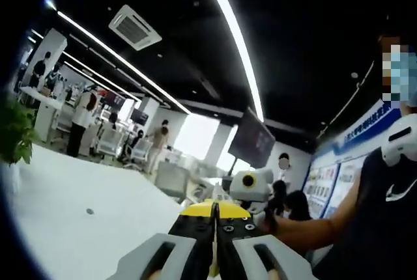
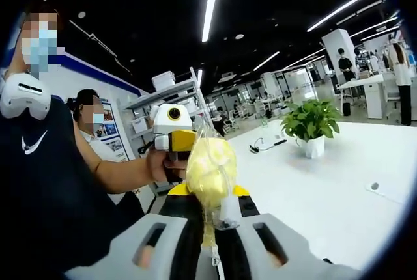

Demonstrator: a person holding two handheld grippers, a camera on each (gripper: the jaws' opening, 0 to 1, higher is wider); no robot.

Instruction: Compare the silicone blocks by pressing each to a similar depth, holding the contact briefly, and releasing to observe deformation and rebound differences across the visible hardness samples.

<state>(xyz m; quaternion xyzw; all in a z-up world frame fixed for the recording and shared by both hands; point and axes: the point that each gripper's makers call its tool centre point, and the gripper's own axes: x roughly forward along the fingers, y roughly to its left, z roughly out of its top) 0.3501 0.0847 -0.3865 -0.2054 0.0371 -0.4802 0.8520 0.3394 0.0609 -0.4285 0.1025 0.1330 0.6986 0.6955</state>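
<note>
- The left gripper (image 1: 215, 211) has its jaws pressed together with no gap between the yellow tips and nothing between them. It points up and out across the room, not down at any work.
- Below and to the left of it in the left gripper view lies a white tabletop (image 1: 98, 221), bare but for one small dark spot (image 1: 90, 211).
- Just ahead of its tips and slightly right, the right gripper (image 1: 251, 185) shows head-on, held by a person's arm (image 1: 306, 231).
- In the right gripper view, the right gripper (image 2: 207, 218) is clamped on a clear bag (image 2: 212, 166) of pale yellow material. The bag stands up from between the jaws, its neck pinched between them.
- I cannot tell whether the bag holds a silicone sample; its contents look lumpy, not block-shaped.
- Just behind the bag and to its left, the left gripper (image 2: 174, 138) faces this camera, held by a hand (image 2: 158, 163).
- Far right of the right gripper, on the tabletop (image 2: 313, 195), stand a potted plant (image 2: 311, 127) and a cable (image 2: 267, 143); a small object (image 2: 374, 187) lies nearer the edge.
- Progress, as I judge it: no row of hardness samples lies before either gripper, and neither is pressing down on anything. The comparison looks not yet begun, or between samples. All the pressing, holding and releasing seems left to do.
</note>
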